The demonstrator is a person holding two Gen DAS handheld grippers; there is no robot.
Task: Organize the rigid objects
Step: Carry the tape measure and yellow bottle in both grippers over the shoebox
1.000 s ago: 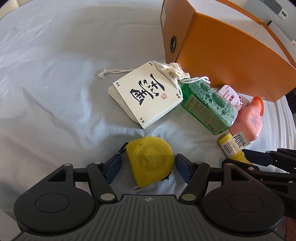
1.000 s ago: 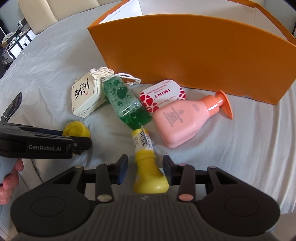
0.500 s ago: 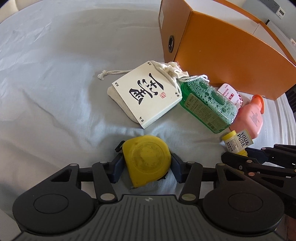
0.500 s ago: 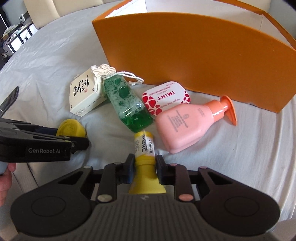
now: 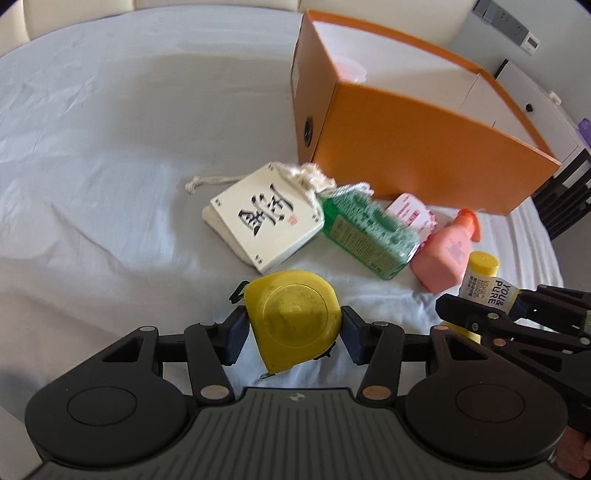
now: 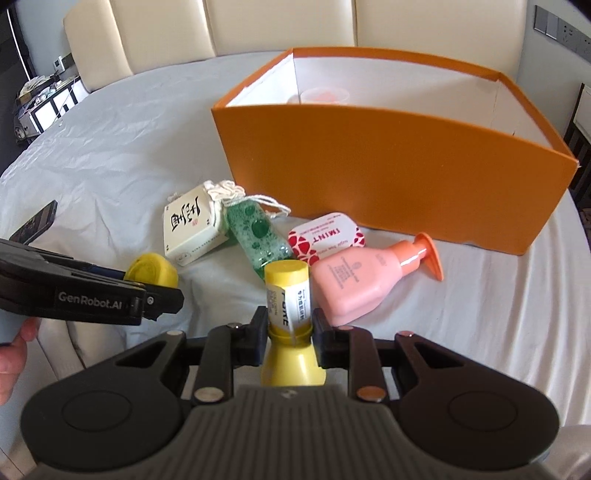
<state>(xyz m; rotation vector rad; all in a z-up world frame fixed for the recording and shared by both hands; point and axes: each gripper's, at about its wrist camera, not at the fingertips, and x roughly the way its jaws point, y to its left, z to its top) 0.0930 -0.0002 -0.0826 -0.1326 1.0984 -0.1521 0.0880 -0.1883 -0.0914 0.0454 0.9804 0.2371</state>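
My left gripper (image 5: 293,332) is shut on a yellow tape measure (image 5: 293,317) and holds it above the grey cloth. My right gripper (image 6: 290,332) is shut on a yellow tube (image 6: 290,302) labelled PURE, lifted off the cloth. The tube also shows in the left wrist view (image 5: 484,280), and the tape measure in the right wrist view (image 6: 151,271). An open orange box (image 6: 388,177) stands beyond, with a pale round thing inside.
On the cloth before the box lie a cream box with black characters (image 6: 194,227) on a drawstring bag, a green bottle (image 6: 256,232), a red-white mint tin (image 6: 327,238) and a pink pump bottle (image 6: 358,277). Cream chairs (image 6: 221,29) stand behind the table.
Both grippers closed on their objects, the left on the tape measure and the right on the yellow tube, and lifted them up off the cloth; the views now look higher over the box.
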